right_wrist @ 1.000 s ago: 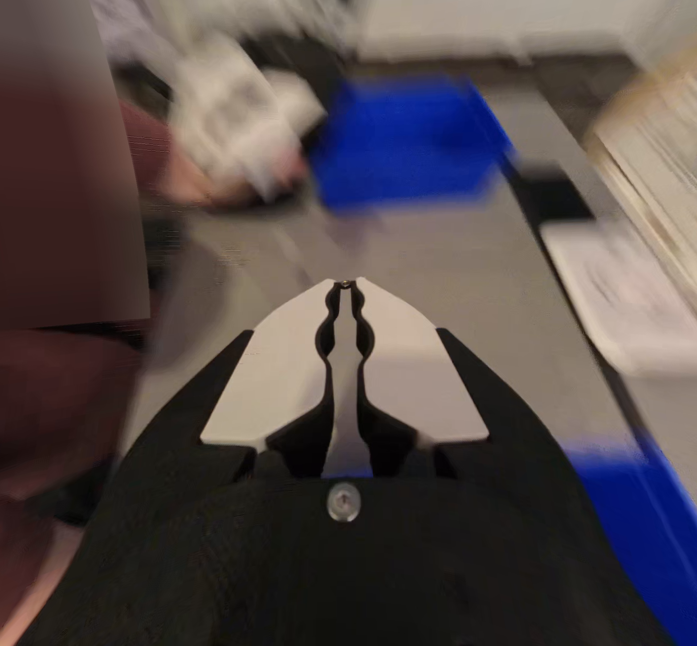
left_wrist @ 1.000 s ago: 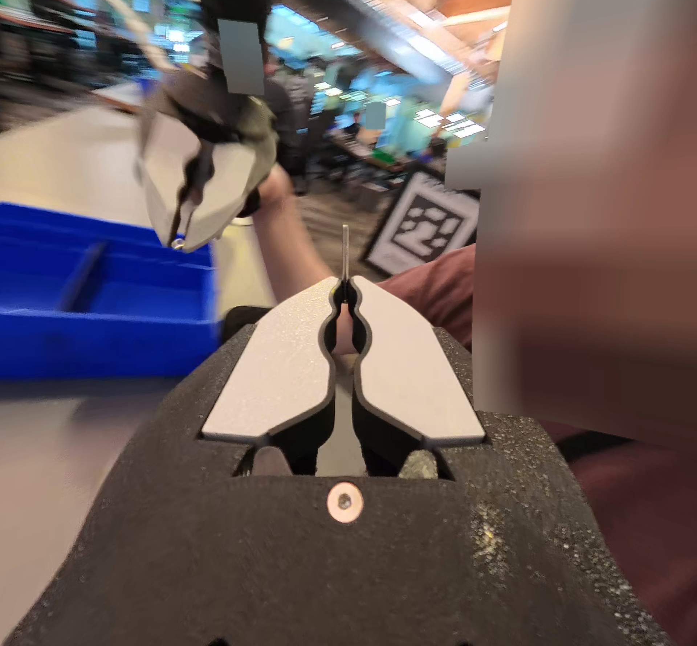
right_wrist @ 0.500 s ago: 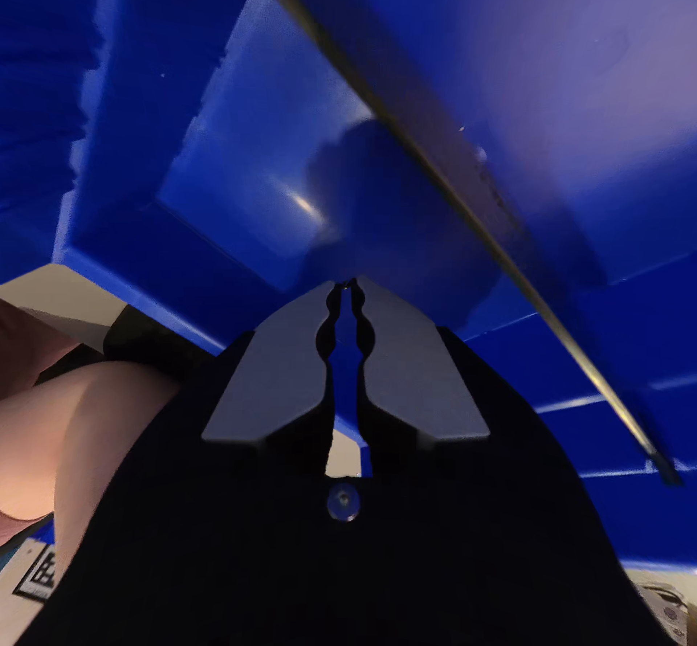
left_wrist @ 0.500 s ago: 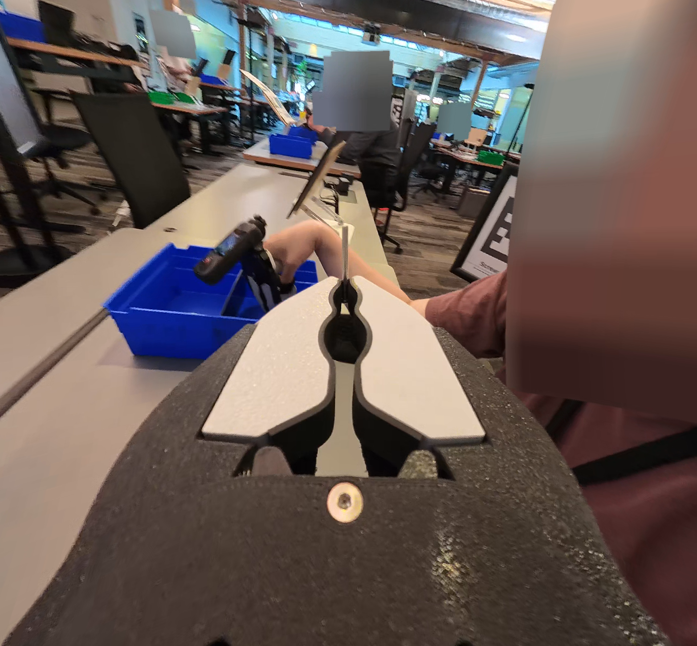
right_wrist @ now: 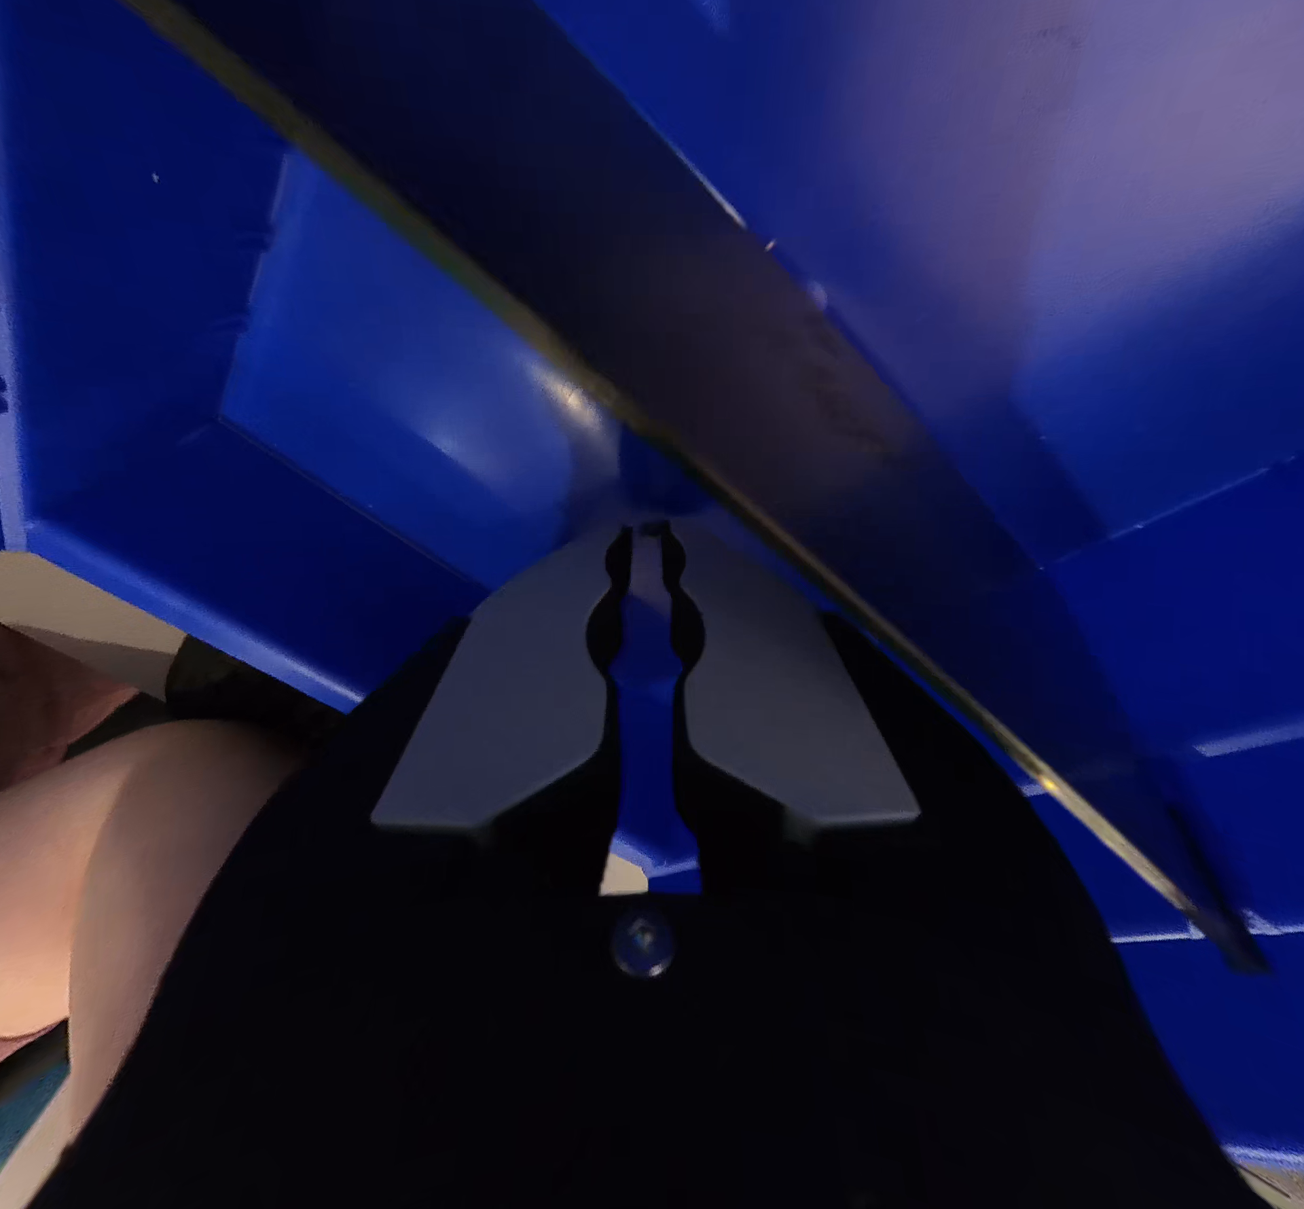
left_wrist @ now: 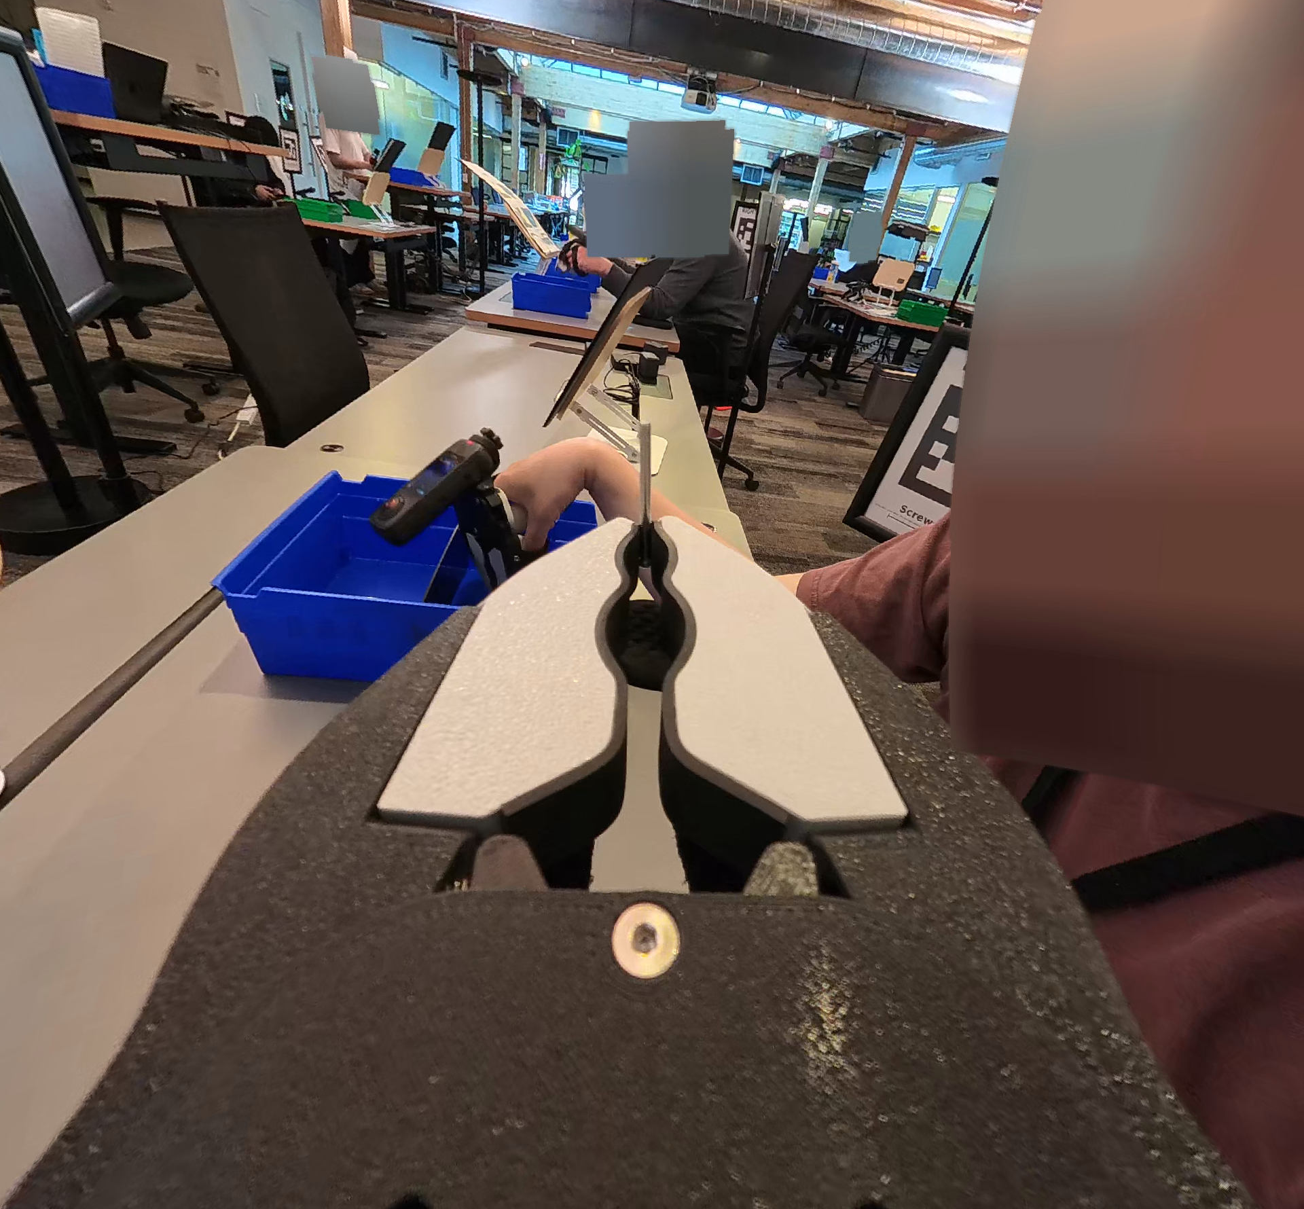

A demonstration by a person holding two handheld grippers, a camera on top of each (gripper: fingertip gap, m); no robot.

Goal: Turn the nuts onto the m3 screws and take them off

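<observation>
1. One long grey table (left_wrist: pixel 106 737), running from 7 o'clock up toward 12 o'clock in the left wrist view.
2. One blue bin (left_wrist: pixel 310 617) on that table at 10 o'clock, split into a few boxes by dividers; seen very close in the right wrist view (right_wrist: pixel 395 356), with one dark divider crossing from 11 o'clock down to 4 o'clock.
3. Two claws, one in each hand.
4. Left claw (left_wrist: pixel 645 526): tips pressed together, clamped on one thin m3 screw (left_wrist: pixel 643 469) that stands straight up toward 12 o'clock.
5. Right claw (right_wrist: pixel 648 529): down inside the bin, tips a small bit apart, with one tiny dark thing (right_wrist: pixel 649 526) right at the tips. Too blurry to tell if a nut, or if gripped.
6. Right claw also in the left wrist view (left_wrist: pixel 487 540), at 11 o'clock, held by one bare hand (left_wrist: pixel 557 483).
</observation>
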